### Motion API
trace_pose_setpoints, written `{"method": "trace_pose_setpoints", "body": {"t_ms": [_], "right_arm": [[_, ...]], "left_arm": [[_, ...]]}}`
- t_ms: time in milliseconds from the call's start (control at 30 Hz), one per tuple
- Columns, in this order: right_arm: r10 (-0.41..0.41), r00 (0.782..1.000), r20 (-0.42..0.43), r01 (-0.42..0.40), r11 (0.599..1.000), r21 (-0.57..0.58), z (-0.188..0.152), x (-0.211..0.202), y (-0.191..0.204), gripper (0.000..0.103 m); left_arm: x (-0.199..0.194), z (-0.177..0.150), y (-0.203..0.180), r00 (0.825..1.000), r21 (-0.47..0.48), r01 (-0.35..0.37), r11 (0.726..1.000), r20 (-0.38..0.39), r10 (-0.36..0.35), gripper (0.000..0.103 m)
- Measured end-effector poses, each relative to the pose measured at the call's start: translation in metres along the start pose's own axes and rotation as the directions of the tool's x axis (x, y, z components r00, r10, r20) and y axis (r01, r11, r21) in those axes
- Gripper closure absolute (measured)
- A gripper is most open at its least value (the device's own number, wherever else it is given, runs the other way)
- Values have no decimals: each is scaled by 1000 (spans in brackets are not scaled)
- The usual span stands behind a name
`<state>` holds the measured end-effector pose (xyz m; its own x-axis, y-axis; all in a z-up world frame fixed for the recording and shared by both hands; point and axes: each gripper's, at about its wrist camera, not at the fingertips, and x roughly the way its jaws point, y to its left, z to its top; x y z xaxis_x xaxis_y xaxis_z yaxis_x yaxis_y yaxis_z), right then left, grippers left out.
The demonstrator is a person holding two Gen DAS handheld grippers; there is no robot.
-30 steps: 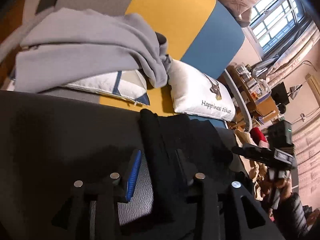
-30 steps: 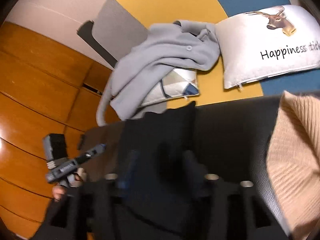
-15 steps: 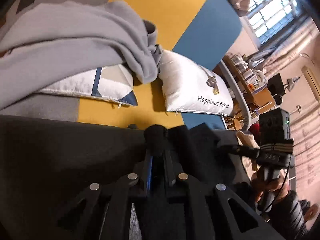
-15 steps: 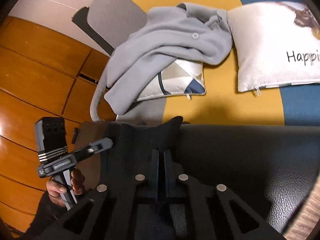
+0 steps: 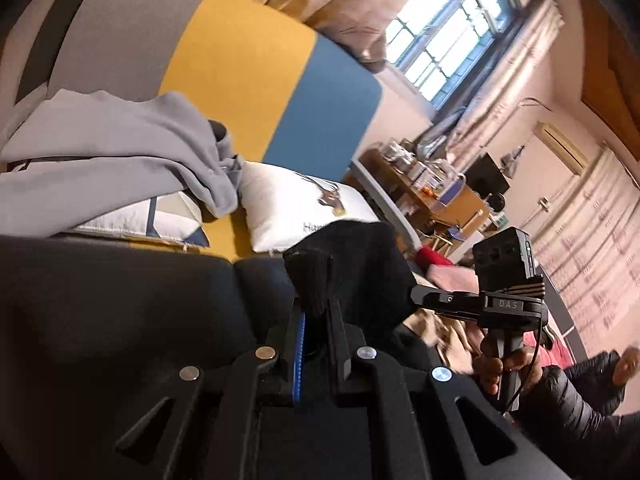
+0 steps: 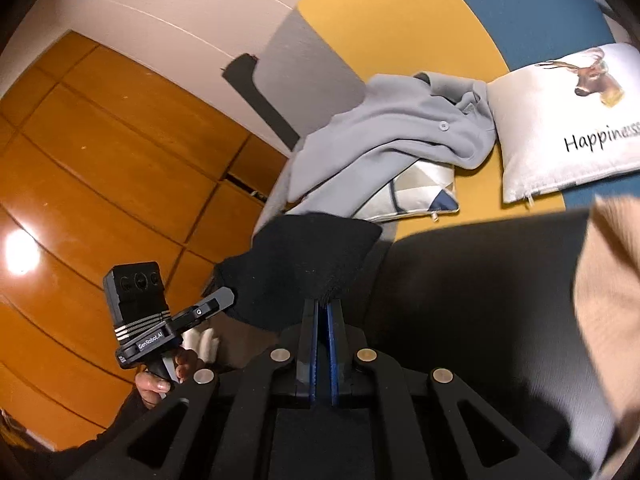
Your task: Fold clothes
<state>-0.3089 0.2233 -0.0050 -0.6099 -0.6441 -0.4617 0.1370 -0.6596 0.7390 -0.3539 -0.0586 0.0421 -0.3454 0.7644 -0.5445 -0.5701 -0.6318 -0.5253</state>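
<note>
Left gripper (image 5: 315,312) and right gripper (image 6: 322,308) are each clamped on the black garment (image 6: 308,256), stretched between them above the black sofa seat (image 6: 472,280)

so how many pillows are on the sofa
2. The deer pillow printed with "Happiness" leans on the blue and yellow cushions; the patterned pillow lies left of it, mostly under the grey garment. More may be hidden outside both views.

We see a black knit garment (image 5: 352,264), bunched and lifted off the black seat, its edges pinched, hanging slack toward six o'clock
</note>
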Motion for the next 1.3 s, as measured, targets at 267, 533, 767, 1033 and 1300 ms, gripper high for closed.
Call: {"method": "trace_pose_setpoints", "body": {"t_ms": [267,533,767,1033,1300], "right_arm": [[-18,999,-33,18,1000,-9,-102,-23,14,94],[-23,999,-32,26,994,108,-169,-49,-10,58],[-91,996,-5,91,985,150,-172,-40,-17,58],[-173,983,-54,178,980,89,-169,-9,-14,74],[-406,913,-49,400,911,-100,-165,-23,11,98]], "left_arm": [[-9,-96,2,992,-46,-86,995,-95,82,94],[-42,-165,32,996,-276,-33,961,-83,10,85],[-48,-169,39,999,-366,1,931,-32,-14,79],[-17,-155,21,989,-240,-100,966,-133,69,90],[-18,-166,15,976,-185,-193,964,-141,168,98]]}}
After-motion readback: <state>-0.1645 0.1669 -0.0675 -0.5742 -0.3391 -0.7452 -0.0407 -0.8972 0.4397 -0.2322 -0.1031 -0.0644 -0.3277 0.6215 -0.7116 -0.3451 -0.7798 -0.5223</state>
